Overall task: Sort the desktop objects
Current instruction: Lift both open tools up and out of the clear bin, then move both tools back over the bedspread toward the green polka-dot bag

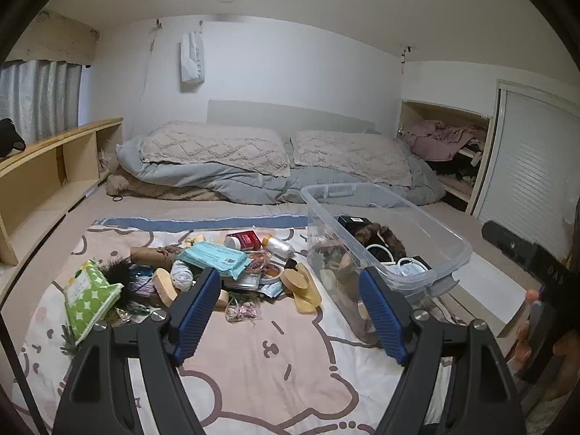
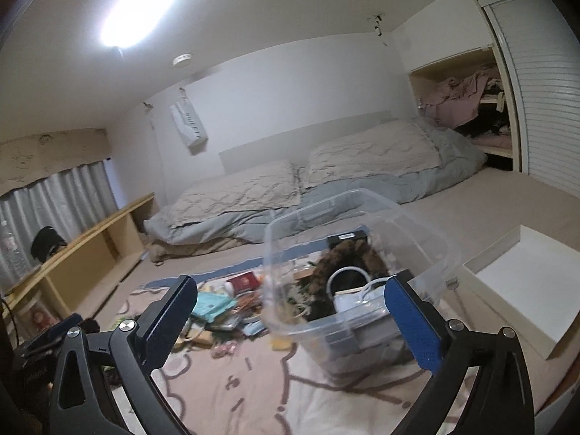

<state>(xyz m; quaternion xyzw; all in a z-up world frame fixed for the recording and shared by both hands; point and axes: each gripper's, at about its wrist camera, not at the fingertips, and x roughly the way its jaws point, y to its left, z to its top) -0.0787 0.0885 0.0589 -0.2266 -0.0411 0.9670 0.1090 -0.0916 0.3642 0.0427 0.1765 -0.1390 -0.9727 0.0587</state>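
Mixed clutter is being displayed on a pink cartoon-print blanket [image 1: 253, 362].
Both grippers' jaws are being held wide, empty, near a clear plastic bin [image 1: 427, 228].

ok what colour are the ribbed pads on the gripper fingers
Blue ribbed pads on black fingers, both grippers; clearest in the left wrist view.

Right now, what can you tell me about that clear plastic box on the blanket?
The plastic box is a see-through, lidless, rectangular tub with a rolled rim and rounded corners. It sits upright on the cartoon blanket, right of the loose pile. Inside lie a furry brown thing, white cords and a black box. Neither gripper touches it.
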